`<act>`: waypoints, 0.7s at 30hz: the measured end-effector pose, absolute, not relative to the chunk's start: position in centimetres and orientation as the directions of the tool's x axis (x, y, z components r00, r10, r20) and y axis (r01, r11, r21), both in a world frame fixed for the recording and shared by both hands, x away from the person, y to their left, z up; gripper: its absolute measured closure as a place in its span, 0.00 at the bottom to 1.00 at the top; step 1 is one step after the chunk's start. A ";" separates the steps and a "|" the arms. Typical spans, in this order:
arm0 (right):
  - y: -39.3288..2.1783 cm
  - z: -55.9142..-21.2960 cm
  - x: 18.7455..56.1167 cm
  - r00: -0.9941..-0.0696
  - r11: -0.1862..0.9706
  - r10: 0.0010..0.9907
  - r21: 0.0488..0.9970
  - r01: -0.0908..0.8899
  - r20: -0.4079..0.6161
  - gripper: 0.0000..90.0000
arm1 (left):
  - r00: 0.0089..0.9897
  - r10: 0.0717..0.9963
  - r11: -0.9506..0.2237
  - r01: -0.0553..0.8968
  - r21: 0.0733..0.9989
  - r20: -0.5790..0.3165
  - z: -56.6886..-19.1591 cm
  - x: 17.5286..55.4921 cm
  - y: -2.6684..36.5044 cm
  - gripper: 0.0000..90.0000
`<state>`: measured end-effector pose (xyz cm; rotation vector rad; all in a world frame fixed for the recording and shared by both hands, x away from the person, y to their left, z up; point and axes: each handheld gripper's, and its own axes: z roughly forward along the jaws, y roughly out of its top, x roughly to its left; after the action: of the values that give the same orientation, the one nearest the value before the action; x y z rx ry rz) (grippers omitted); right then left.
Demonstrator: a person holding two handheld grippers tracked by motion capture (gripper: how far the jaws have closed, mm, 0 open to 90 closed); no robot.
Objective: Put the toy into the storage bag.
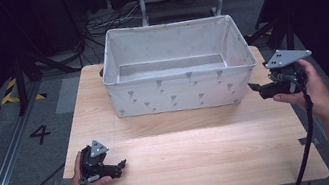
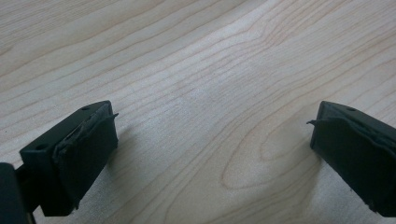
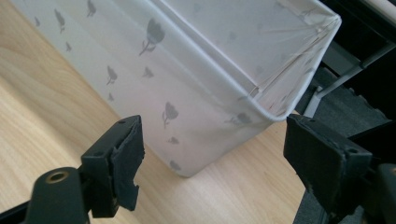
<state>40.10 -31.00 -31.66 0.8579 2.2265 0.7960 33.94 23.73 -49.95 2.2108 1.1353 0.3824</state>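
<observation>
- Fabric bin (image 1: 180,92): the thing the right claw (image 1: 256,89) points at, its tips just beside the bin's near right corner and not yet touching it.
- In the right gripper view that claw (image 3: 212,156) stands wide open and holds nothing, with the bin's corner (image 3: 261,100) framed between the two jaws.
- The left claw (image 1: 123,164) rests low over the near left part of the surface (image 1: 203,152), well apart from the bin. In the left gripper view it (image 2: 212,140) is also spread wide and empty, with bare wood grain (image 2: 196,84) between the jaws.
- Handling, as a judgement: the walls look like thin cloth stretched over a light frame, so the bin should be light, soft in the panels and stiffer along the rim and corner seams. The bottom that can be seen holds nothing, which adds to the lightness.
- A panel would likely buckle under a pinch. The rolled top rim near the right corner seems the better place to grip, one jaw inside and one outside.
- Cloth is not slippery, and nothing here looks fragile, though a one-sided pull may skew or drag the bin across the wood.
- Looks: a rectangular, open-topped bin, pale grey-white, printed with small grey flower-like motifs on the outer walls, with a plain lining.
- It stands upright on the far half of the wooden surface, long side towards the person.
</observation>
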 end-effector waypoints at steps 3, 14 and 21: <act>-31.1 -32.2 39.6 -0.596 0.612 0.731 0.706 0.356 -0.332 0.23 | 0.589 0.808 -0.441 0.630 0.640 -0.023 -49.9 33.9 23.7 0.01; -31.7 -35.3 38.0 -0.612 0.646 0.708 0.675 0.357 -0.353 0.23 | 0.590 0.807 -0.441 0.628 0.641 -0.022 -50.0 34.0 23.7 0.01; -32.3 -37.7 37.1 -0.620 0.661 0.699 0.653 0.371 -0.355 0.23 | 0.589 0.808 -0.441 0.630 0.640 -0.024 -49.9 33.9 23.7 0.01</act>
<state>37.14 -32.34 -37.70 0.8251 2.2745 0.7140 33.93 23.73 -49.95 2.2107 1.1356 0.3815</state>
